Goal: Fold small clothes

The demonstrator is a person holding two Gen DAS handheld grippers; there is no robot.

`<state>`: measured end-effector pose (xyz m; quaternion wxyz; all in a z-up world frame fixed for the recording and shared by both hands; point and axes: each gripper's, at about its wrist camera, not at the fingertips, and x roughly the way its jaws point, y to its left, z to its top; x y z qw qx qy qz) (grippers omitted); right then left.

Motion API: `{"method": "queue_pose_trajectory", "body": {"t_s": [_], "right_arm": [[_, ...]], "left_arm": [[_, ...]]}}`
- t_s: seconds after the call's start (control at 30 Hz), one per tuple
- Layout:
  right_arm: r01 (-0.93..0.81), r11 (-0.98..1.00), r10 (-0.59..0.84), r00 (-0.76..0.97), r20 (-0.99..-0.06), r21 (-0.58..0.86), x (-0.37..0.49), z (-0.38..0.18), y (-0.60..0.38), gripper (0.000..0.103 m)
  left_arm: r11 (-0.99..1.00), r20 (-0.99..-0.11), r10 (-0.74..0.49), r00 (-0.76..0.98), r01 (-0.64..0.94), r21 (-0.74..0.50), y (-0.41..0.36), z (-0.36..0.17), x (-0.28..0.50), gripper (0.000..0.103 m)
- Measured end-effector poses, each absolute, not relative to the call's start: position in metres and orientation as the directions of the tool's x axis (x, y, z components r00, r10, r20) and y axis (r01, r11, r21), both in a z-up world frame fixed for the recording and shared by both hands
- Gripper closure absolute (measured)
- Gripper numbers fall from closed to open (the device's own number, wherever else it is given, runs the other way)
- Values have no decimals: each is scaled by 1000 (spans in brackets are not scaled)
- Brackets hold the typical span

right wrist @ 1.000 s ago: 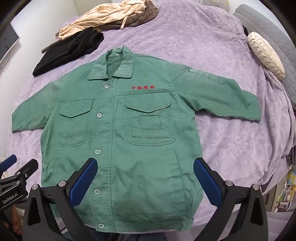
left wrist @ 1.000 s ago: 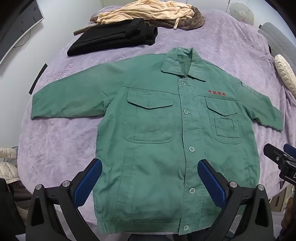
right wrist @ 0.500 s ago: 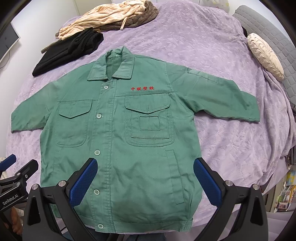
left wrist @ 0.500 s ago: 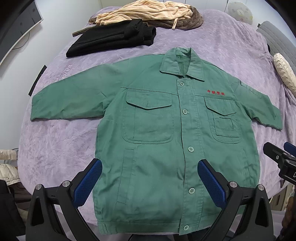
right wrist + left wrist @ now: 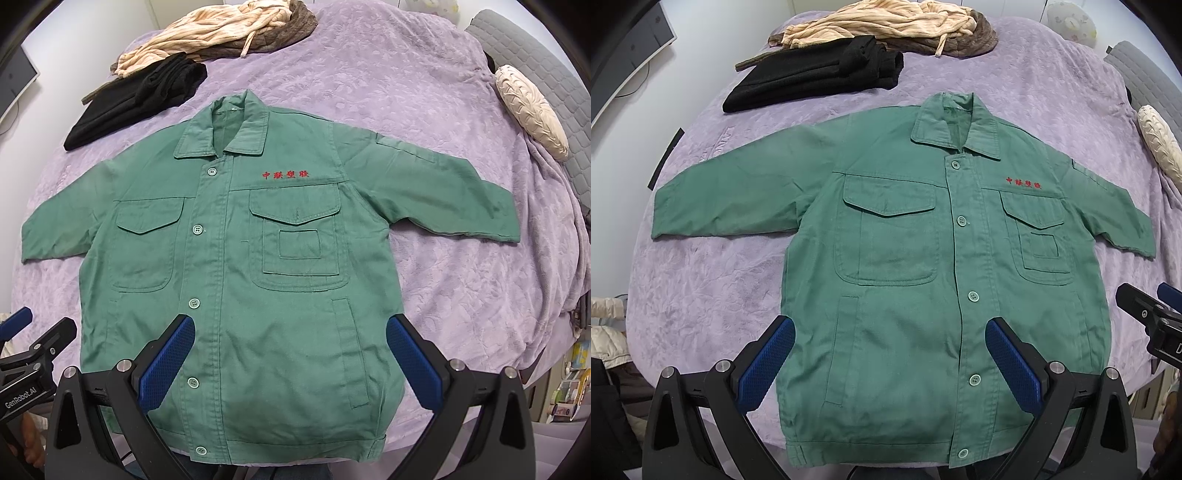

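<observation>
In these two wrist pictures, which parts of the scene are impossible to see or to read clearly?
- Green jacket: its back, lying against the purple blanket, is hidden in both views.
- Hem: in the right wrist view the right gripper and its fingers cover part of it.
- Red lettering: too small to read surely in the left wrist view.
- Black garment and striped beige garment: bunched, type unclear.
- Left gripper: nothing between its fingers.

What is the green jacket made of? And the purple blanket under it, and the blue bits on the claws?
Green jacket: looks like sturdy woven cotton, matte, with stitched seams and shiny plastic-looking buttons. Purple blanket: seems soft and fuzzy like fleece, with a pressed leafy pattern. Blue pads: probably rubber, covered in tiny grip bumps.
</observation>
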<state>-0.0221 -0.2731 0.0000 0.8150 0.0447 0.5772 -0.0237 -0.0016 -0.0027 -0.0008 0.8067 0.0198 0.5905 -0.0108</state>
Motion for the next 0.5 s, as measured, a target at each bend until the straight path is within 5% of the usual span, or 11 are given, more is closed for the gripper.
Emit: {"method": "queue_pose_trajectory", "body": {"t_s": [0.5], "right_arm": [[83,996,15,328,-944,44,-20,-4,-270,0]], "left_arm": [[998,-955,47,292,36,60,-2,-1,1,0]]}}
